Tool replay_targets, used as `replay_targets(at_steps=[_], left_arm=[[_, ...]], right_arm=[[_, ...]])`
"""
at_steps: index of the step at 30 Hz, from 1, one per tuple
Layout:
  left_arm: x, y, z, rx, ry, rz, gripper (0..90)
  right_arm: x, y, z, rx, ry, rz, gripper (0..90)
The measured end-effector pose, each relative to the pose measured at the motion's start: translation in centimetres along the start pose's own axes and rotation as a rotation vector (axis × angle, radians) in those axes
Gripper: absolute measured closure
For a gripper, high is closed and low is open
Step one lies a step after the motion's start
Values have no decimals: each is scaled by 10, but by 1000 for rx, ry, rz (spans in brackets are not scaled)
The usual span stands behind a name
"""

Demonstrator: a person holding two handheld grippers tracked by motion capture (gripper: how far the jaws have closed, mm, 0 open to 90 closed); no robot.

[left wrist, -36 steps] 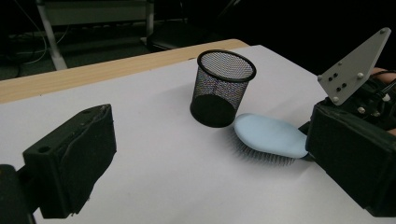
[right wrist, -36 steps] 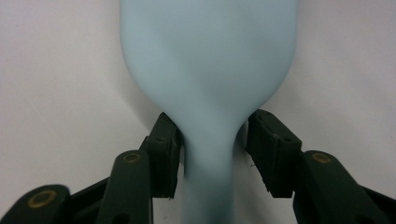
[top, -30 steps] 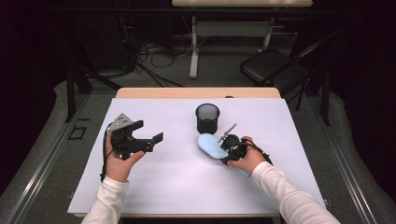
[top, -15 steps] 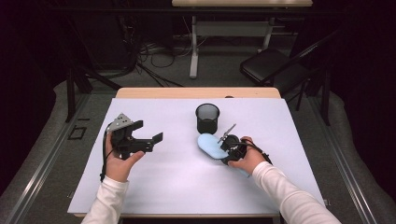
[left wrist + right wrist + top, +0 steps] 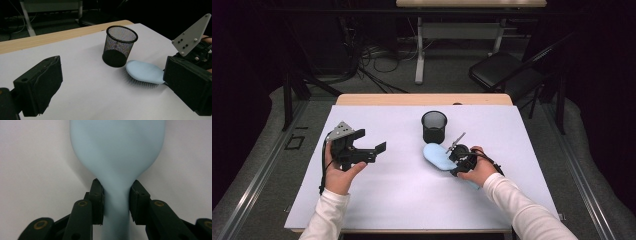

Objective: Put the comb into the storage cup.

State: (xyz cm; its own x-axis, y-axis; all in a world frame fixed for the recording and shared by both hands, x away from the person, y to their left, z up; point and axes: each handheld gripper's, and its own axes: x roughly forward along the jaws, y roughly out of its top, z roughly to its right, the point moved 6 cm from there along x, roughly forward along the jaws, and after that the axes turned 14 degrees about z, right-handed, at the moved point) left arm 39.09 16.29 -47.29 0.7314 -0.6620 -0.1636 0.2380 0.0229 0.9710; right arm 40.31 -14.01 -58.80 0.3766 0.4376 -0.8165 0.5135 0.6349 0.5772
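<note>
White-covered bench (image 5: 412, 200) spans the frame's centre. Mesh pen cup (image 5: 434, 127) stands upper centre. Light-blue hairbrush (image 5: 438, 156) lies bristles-down just below it; right hand-held gripper (image 5: 116, 197), jaws just closing, clasps its neck. Left hand-held gripper (image 5: 371, 145), centre-left, gapes wide, empty.

A black mesh cup (image 5: 434, 126) stood upright and empty on the white sheet (image 5: 402, 195) that covered most of the tabletop (image 5: 422, 99), whose wooden edge showed along the far side. Beyond the tabletop, on the grey floor (image 5: 257, 165), a black folding chair (image 5: 504, 75) stood at the right, a white table leg (image 5: 419, 50) at the middle, and loose cables (image 5: 367, 65) lay at the left. The surroundings were dark.
</note>
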Motion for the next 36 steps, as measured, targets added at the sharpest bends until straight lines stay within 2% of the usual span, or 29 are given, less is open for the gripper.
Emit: replay_targets(at_steps=[22,36], left_arm=[[0,0,0,3,0,-1,27],[0,0,0,4,1,2,26]], right_arm=[[-2,-2,-1,19,-2,7,691],[-3,-1,-5,24,2,31,693]])
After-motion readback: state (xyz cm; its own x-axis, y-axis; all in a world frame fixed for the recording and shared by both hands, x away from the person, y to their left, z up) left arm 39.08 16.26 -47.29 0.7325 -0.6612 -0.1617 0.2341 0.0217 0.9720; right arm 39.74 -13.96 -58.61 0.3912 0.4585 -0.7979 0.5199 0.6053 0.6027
